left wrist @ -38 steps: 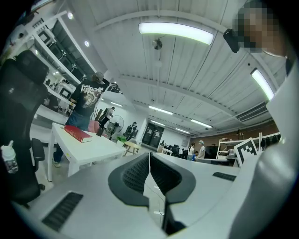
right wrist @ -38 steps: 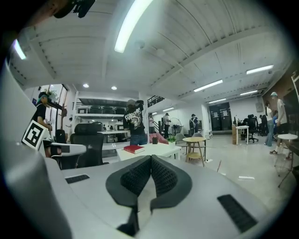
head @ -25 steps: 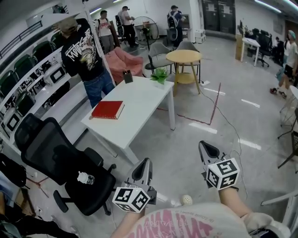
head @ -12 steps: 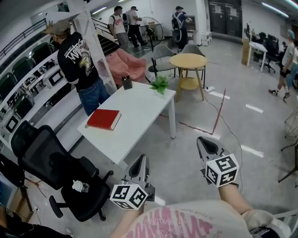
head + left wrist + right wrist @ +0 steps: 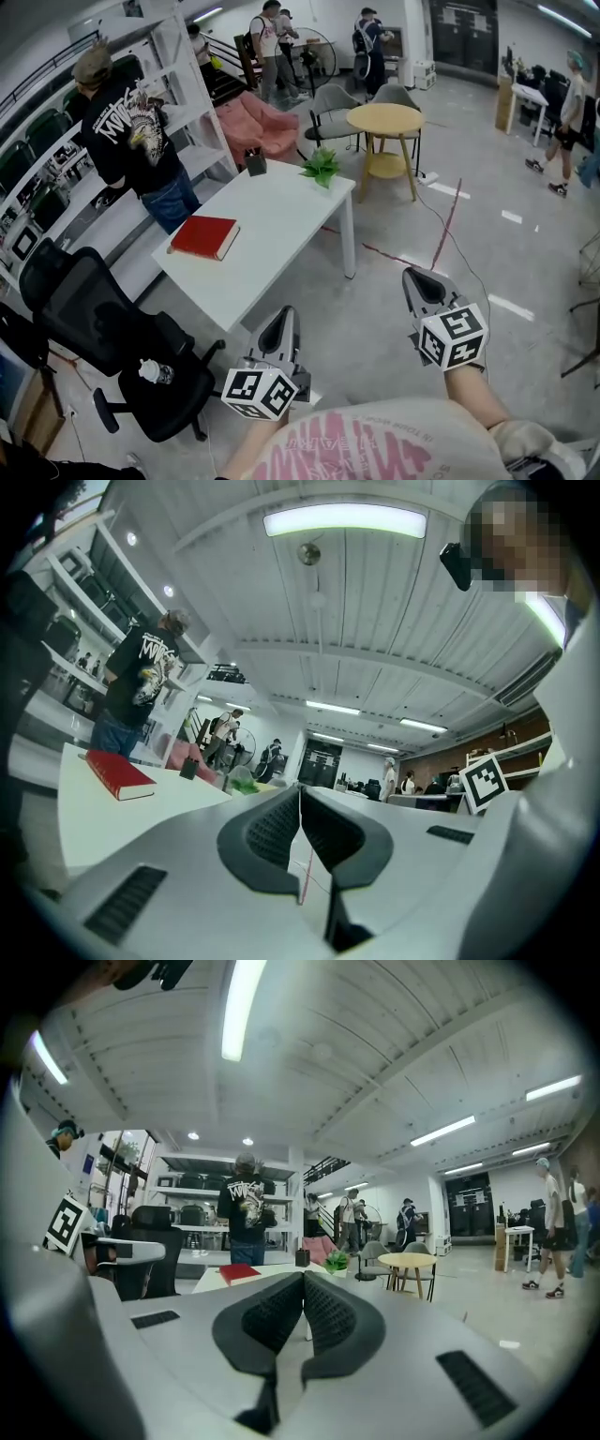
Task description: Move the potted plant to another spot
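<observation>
A small green potted plant stands at the far right corner of a white table; it also shows in the right gripper view and faintly in the left gripper view. My left gripper is held low near the table's near end, jaws shut with nothing between them. My right gripper hangs over the floor right of the table, also shut and empty. Both point level toward the table, well short of the plant.
On the table lie a red book and a small dark holder. A black office chair stands at the left. A person in a black shirt stands by white shelves. A round yellow table and red floor tape lie beyond.
The view has advanced toward the table, which now sits nearer and more central. The person in black has shifted left toward the shelves. Both grippers stay shut.
</observation>
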Demonstrator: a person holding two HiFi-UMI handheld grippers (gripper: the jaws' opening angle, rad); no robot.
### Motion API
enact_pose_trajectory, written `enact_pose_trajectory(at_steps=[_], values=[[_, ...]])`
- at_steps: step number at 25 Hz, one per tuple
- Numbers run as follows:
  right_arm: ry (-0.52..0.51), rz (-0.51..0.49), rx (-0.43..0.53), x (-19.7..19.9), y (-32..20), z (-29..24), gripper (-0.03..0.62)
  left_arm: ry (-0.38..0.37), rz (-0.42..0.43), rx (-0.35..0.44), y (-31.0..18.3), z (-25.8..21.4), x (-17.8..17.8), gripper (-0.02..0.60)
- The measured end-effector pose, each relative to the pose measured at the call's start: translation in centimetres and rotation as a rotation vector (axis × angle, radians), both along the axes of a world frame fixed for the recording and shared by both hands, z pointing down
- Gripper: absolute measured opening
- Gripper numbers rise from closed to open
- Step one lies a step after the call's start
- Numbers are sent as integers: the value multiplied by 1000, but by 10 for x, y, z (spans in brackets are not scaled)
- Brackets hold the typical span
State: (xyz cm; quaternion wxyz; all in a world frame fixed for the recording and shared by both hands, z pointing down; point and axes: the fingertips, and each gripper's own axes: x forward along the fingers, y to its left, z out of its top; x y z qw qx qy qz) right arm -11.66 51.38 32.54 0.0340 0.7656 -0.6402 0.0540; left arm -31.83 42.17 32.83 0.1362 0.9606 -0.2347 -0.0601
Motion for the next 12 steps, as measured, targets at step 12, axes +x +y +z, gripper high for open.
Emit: enact_pose_trajectory(at_steps=[12], values=[[-36,15,-75,37,-26,38,15,-22,42,-103,-33,36,47,25]])
